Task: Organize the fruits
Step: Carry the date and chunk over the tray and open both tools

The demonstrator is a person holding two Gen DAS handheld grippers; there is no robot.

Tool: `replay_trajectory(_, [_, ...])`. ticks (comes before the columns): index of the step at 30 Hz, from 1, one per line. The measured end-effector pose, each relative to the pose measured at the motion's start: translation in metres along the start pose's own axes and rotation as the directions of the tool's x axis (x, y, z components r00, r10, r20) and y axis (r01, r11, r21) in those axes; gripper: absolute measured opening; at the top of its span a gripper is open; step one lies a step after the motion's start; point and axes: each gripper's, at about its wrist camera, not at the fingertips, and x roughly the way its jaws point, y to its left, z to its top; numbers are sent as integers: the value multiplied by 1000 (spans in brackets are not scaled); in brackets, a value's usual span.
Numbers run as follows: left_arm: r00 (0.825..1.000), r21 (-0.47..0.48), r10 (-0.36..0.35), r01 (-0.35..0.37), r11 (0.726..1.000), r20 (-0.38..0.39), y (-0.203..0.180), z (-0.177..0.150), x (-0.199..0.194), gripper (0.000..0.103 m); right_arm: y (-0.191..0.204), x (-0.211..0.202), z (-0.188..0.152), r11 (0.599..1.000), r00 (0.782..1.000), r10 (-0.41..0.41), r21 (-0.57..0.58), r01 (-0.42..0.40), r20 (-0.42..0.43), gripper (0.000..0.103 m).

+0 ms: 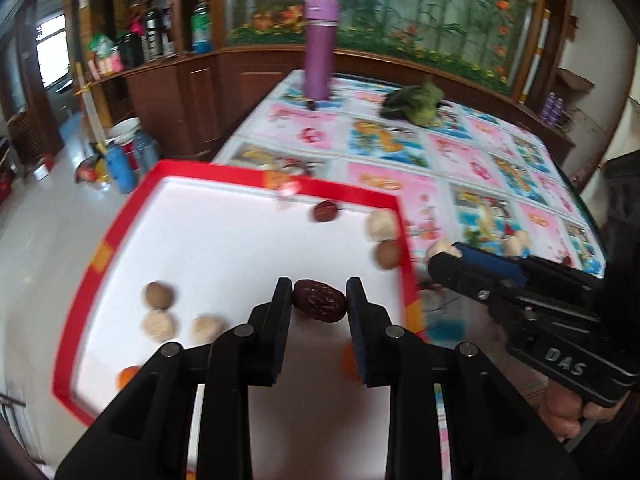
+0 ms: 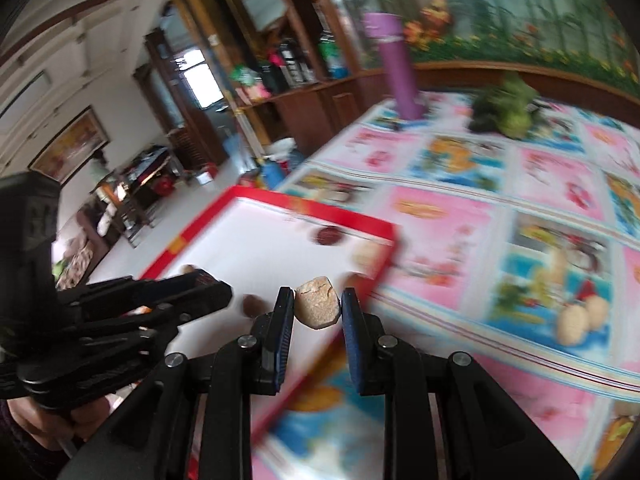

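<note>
Left wrist view, left to right. The red-rimmed tray [image 1: 105, 254] lies on the table [image 1: 460, 152], filling the frame from 9 o'clock to centre. Three pale brown round fruits [image 1: 159, 312] sit grouped on its white floor at 8 o'clock. The left hand-held gripper [image 1: 319, 300] is closed on a dark red date [image 1: 319, 301], both fingers touching it, above the tray floor at 6 o'clock. A second date [image 1: 325, 211] lies near the far rim at 12 o'clock. Two pale fruits [image 1: 384, 236] rest in the tray's far right corner at 1 o'clock. The purple bottle [image 1: 320, 46] stands upright at 12 o'clock; leafy greens [image 1: 416, 102] lie at 1 o'clock.

Right wrist view. The right hand-held gripper [image 2: 318, 308] is closed on a beige, cracked fruit [image 2: 318, 307], held above the tray's near right edge. Two beige fruits [image 2: 580, 318] lie on the table at 3 o'clock, well apart from the tray.
</note>
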Motion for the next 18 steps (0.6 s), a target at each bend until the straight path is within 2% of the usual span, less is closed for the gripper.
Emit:
replay_trajectory(3, [998,-18,66,-66,998,-10,21,-12,2,29,26,16,-1,999,999,21,-44,-22,-34,23])
replay_trajectory(7, [997,-34,68,-69,997,-38,33,-24,7,30,52,33,-13,994,995,40,-100,-48,-87,23])
replay_trajectory(14, [991,-40,135,-135,990,-24,47,-28,6,30,68,41,-30,987,990,43,-148,-63,-135,23])
replay_trajectory(18, [987,-38,154,-156,987,-44,50,-32,12,30,70,47,-39,987,986,36,-152,-60,-160,23])
